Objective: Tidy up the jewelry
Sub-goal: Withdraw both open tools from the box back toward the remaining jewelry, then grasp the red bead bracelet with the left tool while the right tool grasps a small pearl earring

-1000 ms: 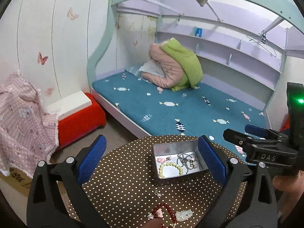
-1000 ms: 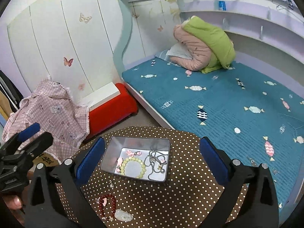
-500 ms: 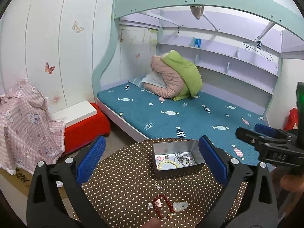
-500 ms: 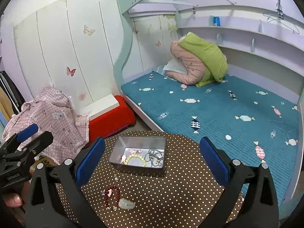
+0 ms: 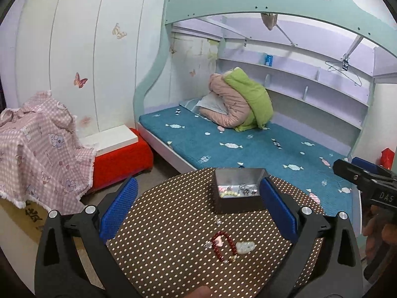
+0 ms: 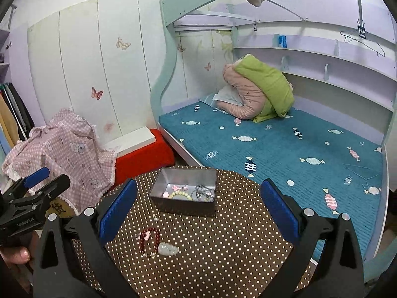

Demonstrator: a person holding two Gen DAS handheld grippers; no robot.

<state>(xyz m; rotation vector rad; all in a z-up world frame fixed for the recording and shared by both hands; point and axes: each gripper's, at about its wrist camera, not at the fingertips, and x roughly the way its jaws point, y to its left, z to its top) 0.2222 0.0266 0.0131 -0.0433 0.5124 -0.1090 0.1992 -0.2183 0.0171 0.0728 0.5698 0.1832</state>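
A metal tin (image 5: 239,190) (image 6: 184,192) stands on a round brown polka-dot table (image 5: 173,248) (image 6: 223,248). It holds a pale bead bracelet (image 6: 181,195), a dark chain (image 6: 202,191) and small pink pieces. On the cloth in front of it lie a red bead bracelet (image 5: 222,244) (image 6: 148,238), a pale jade-like pendant (image 5: 244,247) (image 6: 168,248) and small charms. My left gripper (image 5: 198,211) and my right gripper (image 6: 198,211) are both open and empty, held above the table's near side.
A blue bed (image 5: 248,144) with a pink and green bundle (image 5: 238,104) lies behind the table. A red stool (image 5: 121,156) and pink checked cloth (image 5: 37,149) are at the left. The right gripper shows at the right edge (image 5: 359,176).
Both grippers have drawn back and risen from the table. The tin and jewelry look smaller and farther. Nothing on the table moved.
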